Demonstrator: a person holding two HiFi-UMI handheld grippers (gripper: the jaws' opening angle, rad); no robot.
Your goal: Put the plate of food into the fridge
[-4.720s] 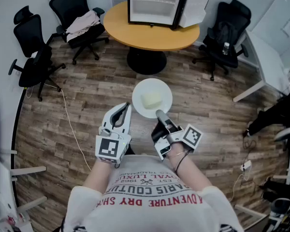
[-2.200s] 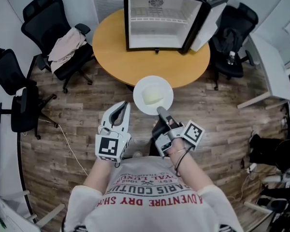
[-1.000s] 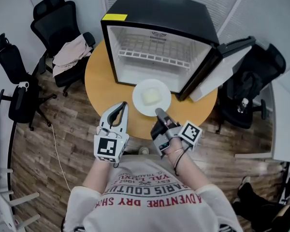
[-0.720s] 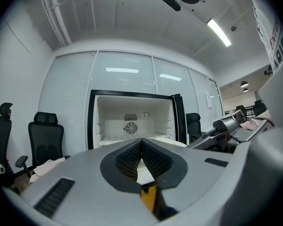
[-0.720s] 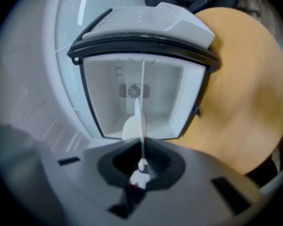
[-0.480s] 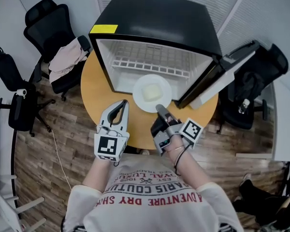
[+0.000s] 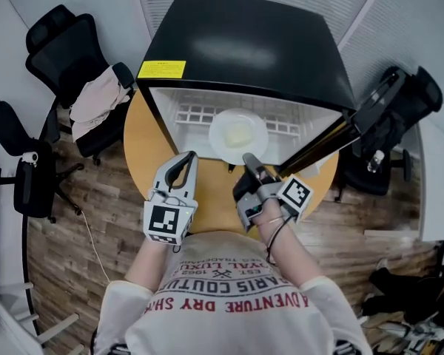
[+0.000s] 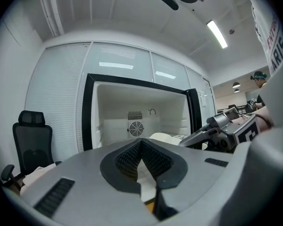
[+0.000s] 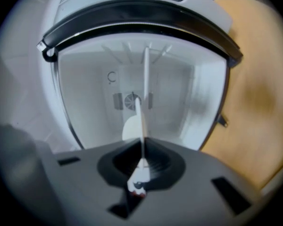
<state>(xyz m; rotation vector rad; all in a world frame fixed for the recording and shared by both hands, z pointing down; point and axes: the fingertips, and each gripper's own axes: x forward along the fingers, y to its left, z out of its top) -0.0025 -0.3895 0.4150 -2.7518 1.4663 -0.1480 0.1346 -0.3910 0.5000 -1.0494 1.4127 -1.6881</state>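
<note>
plate (image 7: 238, 134) clamped at rim by right tool (image 7: 249, 159), centre frame; should be kept level entering fridge (image 7: 244, 50); left tool (image 7: 186, 159) closed, empty.

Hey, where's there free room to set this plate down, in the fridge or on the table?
Inside the fridge, the floor between the white side walls, below the wire shelf, looks bare. The table strip before the fridge is narrow; the open door crowds its right.

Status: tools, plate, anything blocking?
Right tool shut on plate rim. Left tool shut, empty. Plate, food on it, at open fridge mouth. Door wide, nothing in the way.
</note>
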